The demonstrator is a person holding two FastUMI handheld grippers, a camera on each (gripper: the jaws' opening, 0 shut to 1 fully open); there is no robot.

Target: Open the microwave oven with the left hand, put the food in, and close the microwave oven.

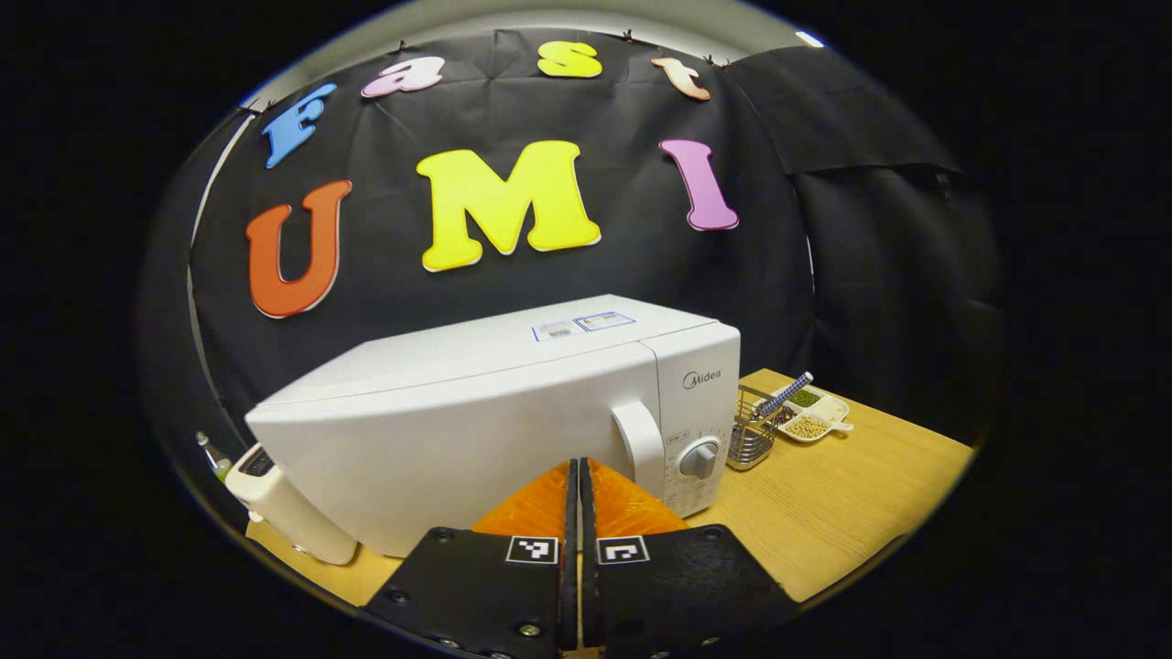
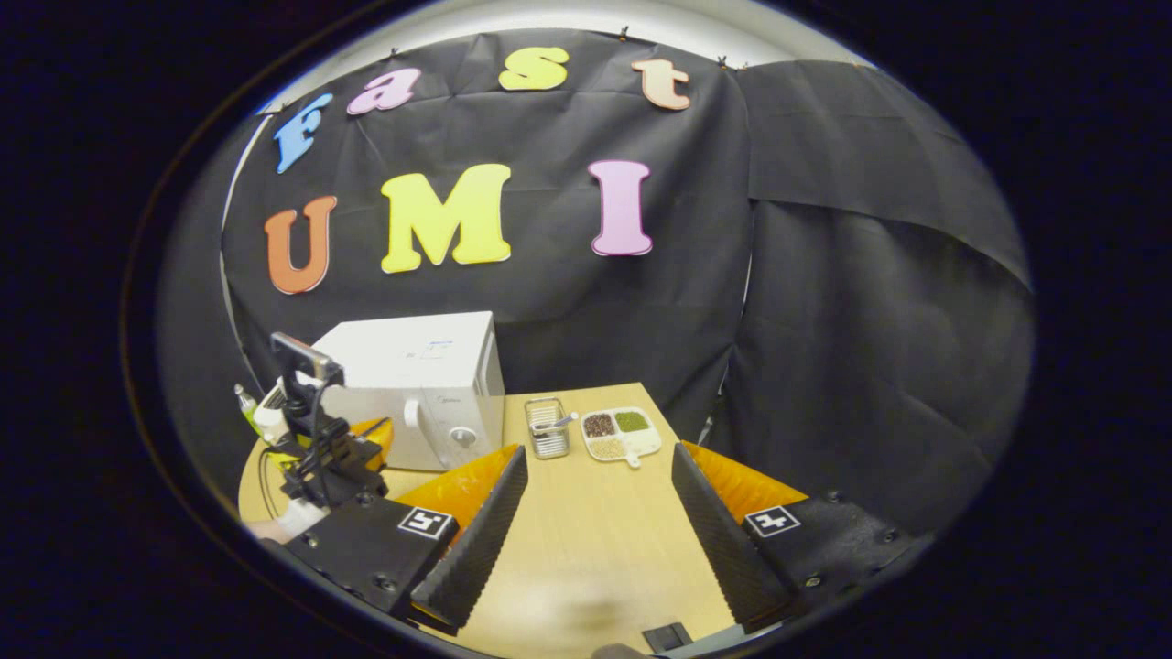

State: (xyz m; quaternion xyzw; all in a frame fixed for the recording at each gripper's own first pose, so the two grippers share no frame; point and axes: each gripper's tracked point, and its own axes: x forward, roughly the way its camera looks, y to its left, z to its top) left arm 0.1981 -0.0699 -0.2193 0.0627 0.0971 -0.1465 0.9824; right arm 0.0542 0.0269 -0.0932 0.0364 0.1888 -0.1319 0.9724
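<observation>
L gripper (image 1: 579, 476) pressed together w/ nothing between, near closed microwave (image 1: 513, 412) handle (image 1: 638, 444); R gripper (image 2: 600, 476) spread.

on the wooden table (image 2: 586, 540) a small wire basket (image 2: 548, 427) stands just beside a white divided dish (image 2: 623, 433) holding dark, green and pale grains. a striped stick (image 1: 784, 395) leans in the basket.
</observation>
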